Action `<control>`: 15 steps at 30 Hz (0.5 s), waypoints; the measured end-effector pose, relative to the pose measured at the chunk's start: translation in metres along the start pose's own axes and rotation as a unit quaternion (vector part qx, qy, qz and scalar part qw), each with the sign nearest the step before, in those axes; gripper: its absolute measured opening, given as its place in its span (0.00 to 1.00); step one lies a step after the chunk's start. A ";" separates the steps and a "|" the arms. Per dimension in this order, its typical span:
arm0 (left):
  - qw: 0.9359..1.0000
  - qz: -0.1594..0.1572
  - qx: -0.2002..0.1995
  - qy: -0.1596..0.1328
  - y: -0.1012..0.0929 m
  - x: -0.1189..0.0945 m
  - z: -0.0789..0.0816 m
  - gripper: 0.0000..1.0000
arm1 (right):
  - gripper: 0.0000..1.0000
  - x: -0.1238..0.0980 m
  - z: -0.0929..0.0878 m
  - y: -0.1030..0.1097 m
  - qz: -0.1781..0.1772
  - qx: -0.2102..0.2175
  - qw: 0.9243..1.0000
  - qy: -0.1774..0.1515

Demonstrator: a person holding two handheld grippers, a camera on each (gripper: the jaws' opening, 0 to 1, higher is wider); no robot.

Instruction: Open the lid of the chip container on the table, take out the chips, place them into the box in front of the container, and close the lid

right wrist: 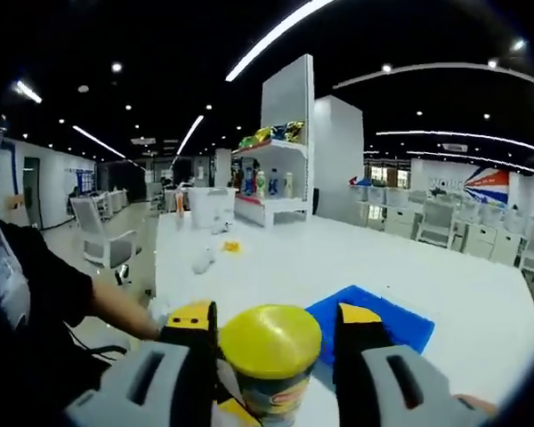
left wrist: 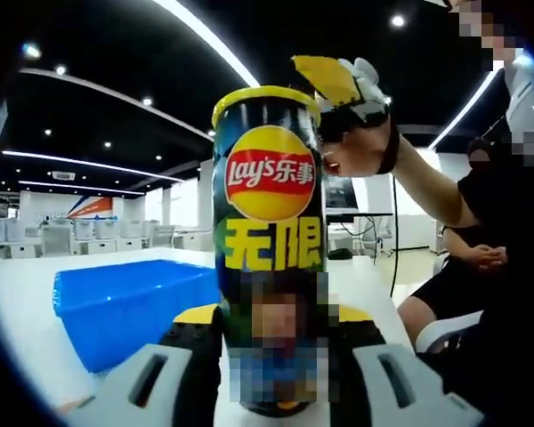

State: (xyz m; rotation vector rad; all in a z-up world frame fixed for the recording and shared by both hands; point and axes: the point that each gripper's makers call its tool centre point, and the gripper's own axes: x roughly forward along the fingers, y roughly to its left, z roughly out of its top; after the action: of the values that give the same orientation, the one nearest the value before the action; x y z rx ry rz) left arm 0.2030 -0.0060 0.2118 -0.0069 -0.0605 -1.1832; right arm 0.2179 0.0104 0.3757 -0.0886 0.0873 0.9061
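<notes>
Tall chip can stands upright on the white table, yellow lid on. Left gripper has its jaws closed narrow around the lower body of the can, pads against its sides, steadying it. Right gripper comes in from above: in the right gripper view its yellow-tipped jaws bracket the lid on either side, close to the rim, but I cannot tell whether they have closed on it. In the left gripper view the right gripper sits beside the can's top. Blue box lies on the table just beside the can; its inside is hidden from the left gripper view, and from the right gripper view only a corner shows, so contents unknown. The can looks like a light cardboard tube with a glossy wrap, likely slippery and easy to dent, top-heavy when gripped low. The lid is probably thin flexible plastic, a snap fit; best taken at the rim edge and peeled upward rather than squeezed flat. Chips inside not visible; they will be fragile.
</notes>
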 end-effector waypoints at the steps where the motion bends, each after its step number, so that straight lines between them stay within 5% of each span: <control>1: 1.000 0.000 -0.001 0.000 0.000 0.000 0.000 0.45 | 0.39 -0.001 0.009 -0.002 -0.009 -0.015 1.000 -0.017; 4: 1.000 -0.001 -0.005 -0.001 0.000 0.000 -0.001 0.45 | 0.03 0.001 0.023 -0.006 -0.038 -0.089 0.995 -0.037; 8: 1.000 0.002 -0.005 -0.002 -0.001 0.001 -0.002 0.45 | 0.01 0.018 0.007 0.019 -0.002 -0.083 0.996 -0.028; 15: 1.000 0.002 -0.001 0.004 -0.001 0.001 -0.003 0.45 | 0.01 0.026 -0.029 0.002 -0.034 -0.088 0.995 0.025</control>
State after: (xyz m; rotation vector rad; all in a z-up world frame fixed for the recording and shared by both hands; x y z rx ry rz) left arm 0.2024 -0.0072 0.2083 -0.0038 -0.0517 -1.1784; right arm 0.2312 0.0283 0.3437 -0.2766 0.0501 0.8416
